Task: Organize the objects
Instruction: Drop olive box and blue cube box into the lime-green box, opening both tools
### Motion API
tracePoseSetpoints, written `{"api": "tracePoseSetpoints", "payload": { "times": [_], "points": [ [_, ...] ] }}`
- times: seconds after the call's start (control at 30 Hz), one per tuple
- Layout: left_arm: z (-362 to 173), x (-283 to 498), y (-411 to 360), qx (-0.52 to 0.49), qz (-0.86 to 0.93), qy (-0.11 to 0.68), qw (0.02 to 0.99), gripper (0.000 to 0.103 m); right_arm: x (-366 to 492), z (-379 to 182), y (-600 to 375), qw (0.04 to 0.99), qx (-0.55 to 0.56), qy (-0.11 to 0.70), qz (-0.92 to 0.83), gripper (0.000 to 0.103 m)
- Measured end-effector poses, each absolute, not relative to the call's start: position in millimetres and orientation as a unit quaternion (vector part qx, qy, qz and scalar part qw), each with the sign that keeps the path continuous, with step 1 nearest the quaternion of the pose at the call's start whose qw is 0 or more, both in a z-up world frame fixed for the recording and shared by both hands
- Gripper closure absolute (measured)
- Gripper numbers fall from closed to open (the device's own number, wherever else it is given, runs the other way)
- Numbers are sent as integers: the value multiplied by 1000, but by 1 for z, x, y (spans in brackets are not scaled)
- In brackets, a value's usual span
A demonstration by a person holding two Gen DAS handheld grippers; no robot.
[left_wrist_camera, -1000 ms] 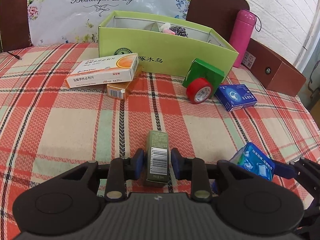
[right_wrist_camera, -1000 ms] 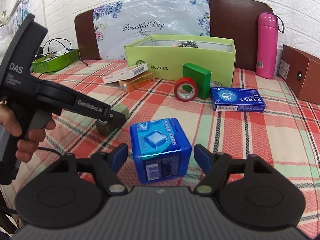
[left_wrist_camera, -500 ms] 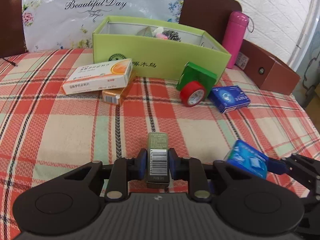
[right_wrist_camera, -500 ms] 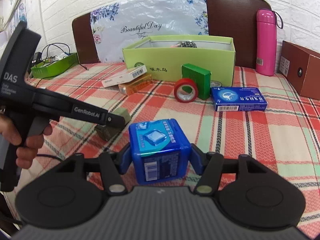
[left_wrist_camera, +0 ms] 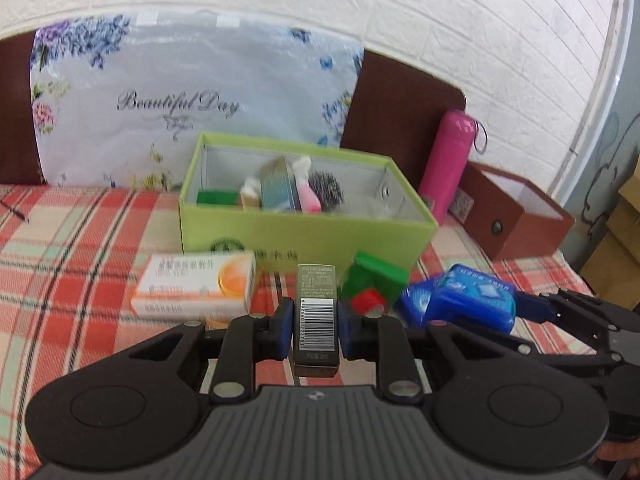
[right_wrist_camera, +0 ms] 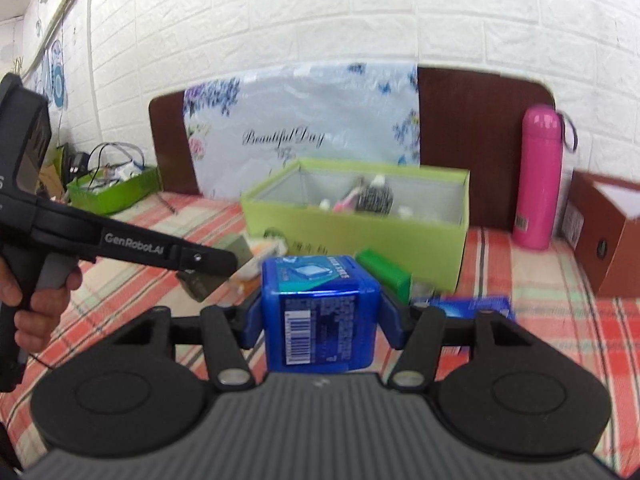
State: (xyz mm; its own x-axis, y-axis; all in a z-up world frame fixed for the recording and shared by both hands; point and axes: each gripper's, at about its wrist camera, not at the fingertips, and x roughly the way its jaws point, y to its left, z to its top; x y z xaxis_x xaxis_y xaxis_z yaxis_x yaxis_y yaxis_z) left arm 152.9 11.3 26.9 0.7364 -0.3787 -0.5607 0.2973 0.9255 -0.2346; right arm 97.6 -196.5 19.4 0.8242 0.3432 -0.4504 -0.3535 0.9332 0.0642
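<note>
Olive carton (left_wrist_camera: 316, 312) clamped in left tool (left_wrist_camera: 312, 322), blue box (right_wrist_camera: 320, 312) in right tool (right_wrist_camera: 320, 316)

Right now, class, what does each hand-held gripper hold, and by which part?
The left hand-held gripper clamps the small olive box by its long side faces, near the barcode end. The right hand-held gripper grips the blue cube-shaped container by its left and right sides.

An open green box (left_wrist_camera: 304, 236) sits ahead, top clear but partly filled with items. In front of it, a white carton (left_wrist_camera: 192, 288), green block (left_wrist_camera: 376, 280) and red tape (left_wrist_camera: 368, 300) crowd the cloth (left_wrist_camera: 72, 240). A pink bottle (left_wrist_camera: 448, 168) stands beside its right end.
</note>
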Motion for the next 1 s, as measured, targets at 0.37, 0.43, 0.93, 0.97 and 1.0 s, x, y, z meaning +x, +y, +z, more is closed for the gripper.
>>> {"api": "tracePoseSetpoints", "payload": {
  "times": [0.37, 0.43, 0.93, 0.97, 1.0],
  "points": [
    [52, 250, 6, -54, -140, 290, 945, 80, 223, 33, -212, 979, -7, 176, 103, 46],
    [50, 268, 6, -53, -135, 290, 946, 80, 244, 28, -215, 980, 0, 175, 92, 46],
    [2, 313, 13, -48, -90, 303, 948, 30, 296, -37, -211, 973, -44, 207, 87, 12],
    [3, 311, 13, -45, -89, 305, 947, 30, 292, -35, -211, 974, -43, 206, 87, 9],
    [5, 308, 13, -45, -90, 307, 946, 30, 289, -32, -211, 975, -40, 204, 84, 5]
  ]
}}
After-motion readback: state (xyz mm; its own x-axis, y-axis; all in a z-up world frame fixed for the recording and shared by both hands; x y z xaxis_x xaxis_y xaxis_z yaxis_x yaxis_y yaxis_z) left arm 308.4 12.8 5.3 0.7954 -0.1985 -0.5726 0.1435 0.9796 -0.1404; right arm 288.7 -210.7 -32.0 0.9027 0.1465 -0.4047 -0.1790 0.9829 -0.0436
